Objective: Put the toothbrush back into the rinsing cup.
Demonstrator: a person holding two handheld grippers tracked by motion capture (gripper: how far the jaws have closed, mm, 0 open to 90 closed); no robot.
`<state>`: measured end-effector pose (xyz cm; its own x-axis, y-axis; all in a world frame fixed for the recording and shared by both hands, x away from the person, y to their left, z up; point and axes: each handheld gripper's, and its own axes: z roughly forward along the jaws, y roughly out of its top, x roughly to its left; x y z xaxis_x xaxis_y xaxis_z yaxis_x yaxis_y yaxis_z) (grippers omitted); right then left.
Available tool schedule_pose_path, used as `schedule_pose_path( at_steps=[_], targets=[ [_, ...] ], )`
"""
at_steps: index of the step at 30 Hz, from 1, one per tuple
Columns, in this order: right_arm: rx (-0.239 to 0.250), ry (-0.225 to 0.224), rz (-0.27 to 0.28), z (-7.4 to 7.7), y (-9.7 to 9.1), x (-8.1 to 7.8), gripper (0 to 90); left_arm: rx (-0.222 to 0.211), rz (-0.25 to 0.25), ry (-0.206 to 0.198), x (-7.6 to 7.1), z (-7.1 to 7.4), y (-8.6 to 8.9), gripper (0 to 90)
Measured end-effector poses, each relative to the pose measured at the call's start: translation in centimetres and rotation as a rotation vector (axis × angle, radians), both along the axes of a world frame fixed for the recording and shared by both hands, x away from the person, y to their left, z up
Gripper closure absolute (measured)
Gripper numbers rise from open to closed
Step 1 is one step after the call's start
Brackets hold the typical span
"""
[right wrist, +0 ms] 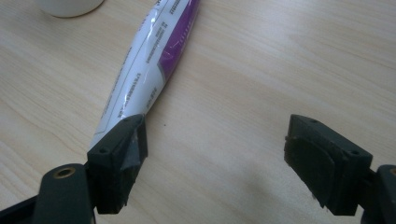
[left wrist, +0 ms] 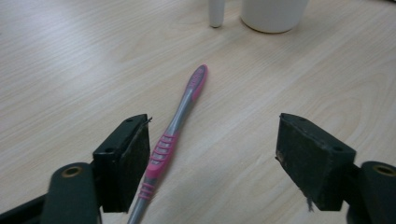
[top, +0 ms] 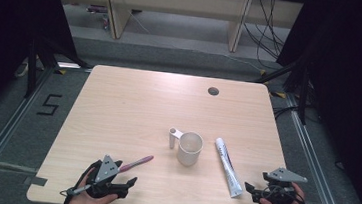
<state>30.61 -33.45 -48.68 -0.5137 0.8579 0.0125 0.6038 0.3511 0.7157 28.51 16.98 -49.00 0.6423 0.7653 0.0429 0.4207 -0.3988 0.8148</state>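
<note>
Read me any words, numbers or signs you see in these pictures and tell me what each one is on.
"5": marked in black on the grey floor left of the table.
Toothpaste tube: lines of small black print along its white and purple side, too blurred to read.
Toothbrush: no writing to be seen.
Cup: no writing to be seen.

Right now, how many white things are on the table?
3: a mug near the middle, a small upright piece just left of it, and a toothpaste tube lying to its right. None seems hidden.
</note>
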Motion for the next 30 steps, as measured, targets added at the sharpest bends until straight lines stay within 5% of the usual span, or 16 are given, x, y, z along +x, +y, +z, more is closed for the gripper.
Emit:
schedule_pose_path(
  at_steps=[3, 4, 6, 7, 9, 11, 15, 17, 30],
  targets=[
    [-0.019, -0.013, 0.019, 0.0, -0.1, 0.1, 22.2, 0.006, 0.003, 0.014, 0.0, 0.1, 0.3, 33.6],
    [-0.003, 0.019, -0.005, 0.0, 0.1, -0.1, 22.2, 0.004, 0.004, 0.018, -0.1, 0.0, 0.4, 42.5],
    [-0.012, 0.0, -0.001, 0.0, 0.0, 0.0, 22.3, 0.038, -0.012, 0.004, 0.0, 0.0, 0.8, 46.6],
    [-0.018, -0.012, 0.018, 0.0, -0.1, 0.1, 22.2, 0.035, -0.008, 0.023, -0.3, -0.1, 0.8, 57.1],
    [0.005, 0.022, -0.017, 0.1, 0.2, -0.1, 22.3, 0.056, -0.019, 0.018, -0.2, -0.2, 1.0, 67.6],
    [-0.001, 0.011, -0.016, 0.1, 0.2, -0.1, 22.3, 0.075, -0.027, 0.013, -0.2, -0.2, 1.3, 76.5],
    [0.01, 0.016, -0.016, 0.1, 0.3, -0.1, 22.4, 0.108, -0.028, 0.002, -0.2, -0.2, 1.8, 84.8],
    [0.001, 0.013, 0.024, 0.0, 0.1, 0.1, 22.5, 0.117, -0.022, 0.007, -0.2, -0.3, 2.3, 88.8],
    [0.004, 0.009, -0.001, 0.1, 0.3, -0.1, 22.7, 0.14, -0.005, 0.04, -0.7, -0.9, 3.4, 89.5]
  ],
)
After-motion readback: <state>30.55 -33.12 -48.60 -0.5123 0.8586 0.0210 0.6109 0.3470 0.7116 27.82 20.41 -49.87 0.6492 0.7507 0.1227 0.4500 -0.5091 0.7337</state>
